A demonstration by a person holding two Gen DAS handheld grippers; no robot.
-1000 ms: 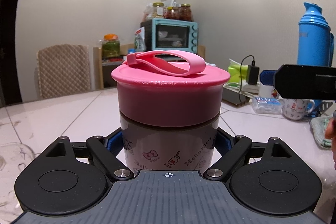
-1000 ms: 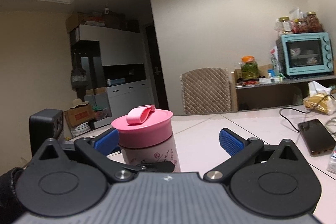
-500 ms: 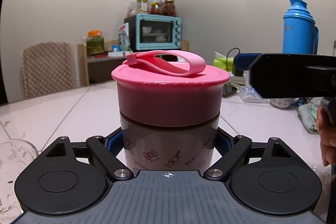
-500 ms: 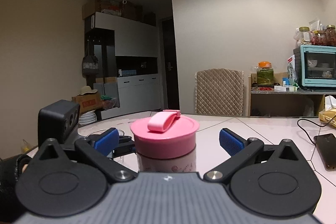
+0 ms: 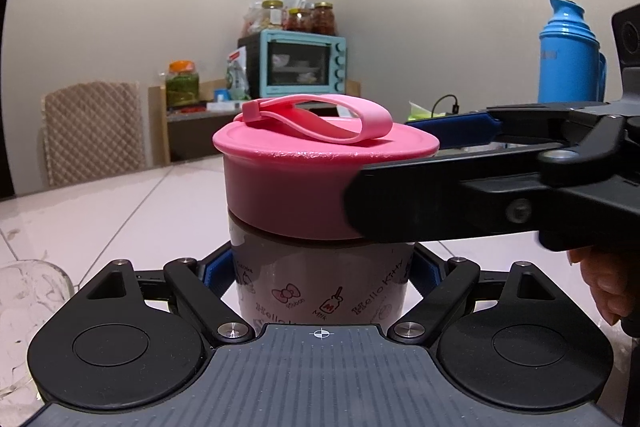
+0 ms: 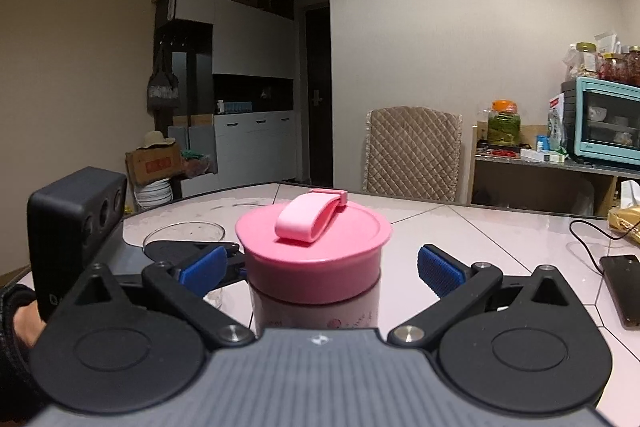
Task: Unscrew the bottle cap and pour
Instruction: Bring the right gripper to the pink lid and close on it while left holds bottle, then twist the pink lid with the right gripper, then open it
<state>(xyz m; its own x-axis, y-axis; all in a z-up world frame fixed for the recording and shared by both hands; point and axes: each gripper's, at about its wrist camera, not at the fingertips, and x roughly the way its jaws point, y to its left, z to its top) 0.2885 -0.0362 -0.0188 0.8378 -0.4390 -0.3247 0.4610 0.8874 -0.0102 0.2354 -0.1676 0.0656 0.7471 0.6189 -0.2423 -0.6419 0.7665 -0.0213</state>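
The left gripper (image 5: 320, 277) pinched the lower body of the bottle (image 5: 320, 283) between its fingers, holding it upright above the table (image 5: 120, 203). The right gripper (image 6: 320, 267) had its fingers spread on both sides of the pink cap (image 6: 314, 247), not touching it. A glass (image 6: 184, 233) stood just beside the bottle.

The left wrist camera sat low behind its claw (image 5: 320, 267), very near the pink-capped bottle (image 5: 324, 179), facing the teal toaster oven (image 5: 302, 65). The right wrist camera looked across the counter (image 6: 500, 227) toward a doorway. Both shared bottle (image 6: 314, 259), oven (image 6: 608, 121) and quilted chair (image 5: 94, 131).
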